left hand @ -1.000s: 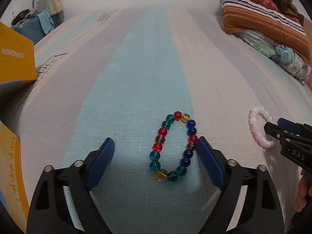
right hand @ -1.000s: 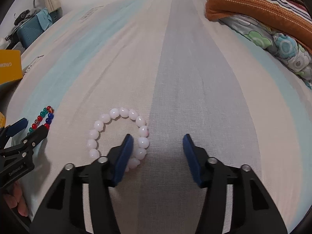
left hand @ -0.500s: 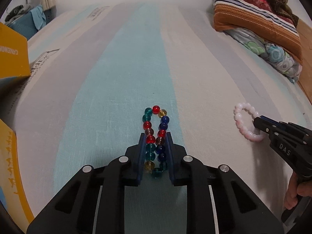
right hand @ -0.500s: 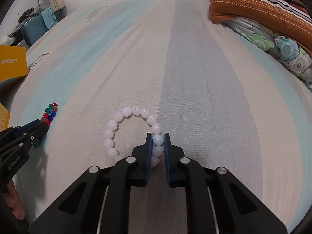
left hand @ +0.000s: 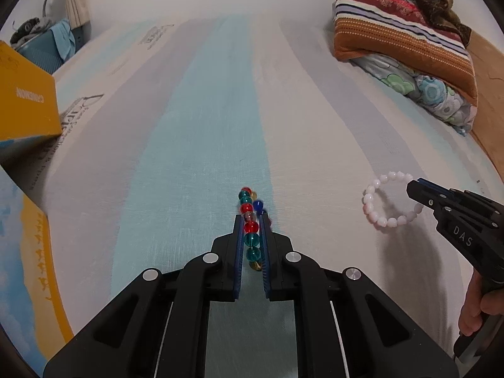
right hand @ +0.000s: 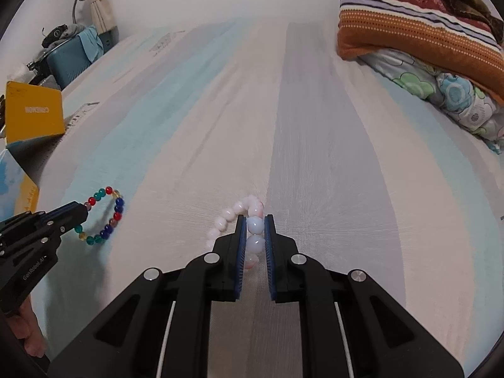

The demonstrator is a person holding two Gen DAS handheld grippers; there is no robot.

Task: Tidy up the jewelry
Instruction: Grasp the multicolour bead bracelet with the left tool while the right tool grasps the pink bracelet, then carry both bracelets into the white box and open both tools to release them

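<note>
A bracelet of red, teal, blue and amber beads is pinched between the jaws of my left gripper, which is shut on it and holds it above the striped bedsheet. It also shows hanging as a loop in the right wrist view. My right gripper is shut on a pale pink bead bracelet, also lifted. That bracelet shows as a ring in the left wrist view, held by the right gripper.
A yellow box stands at the left, with a yellow and blue box nearer. Folded striped and floral blankets lie at the back right. A blue case stands beyond the bed's far left edge.
Both grippers went from open to shut on their bracelets. Since half a second ago both have risen, and the bracelets now hang off the sheet.
</note>
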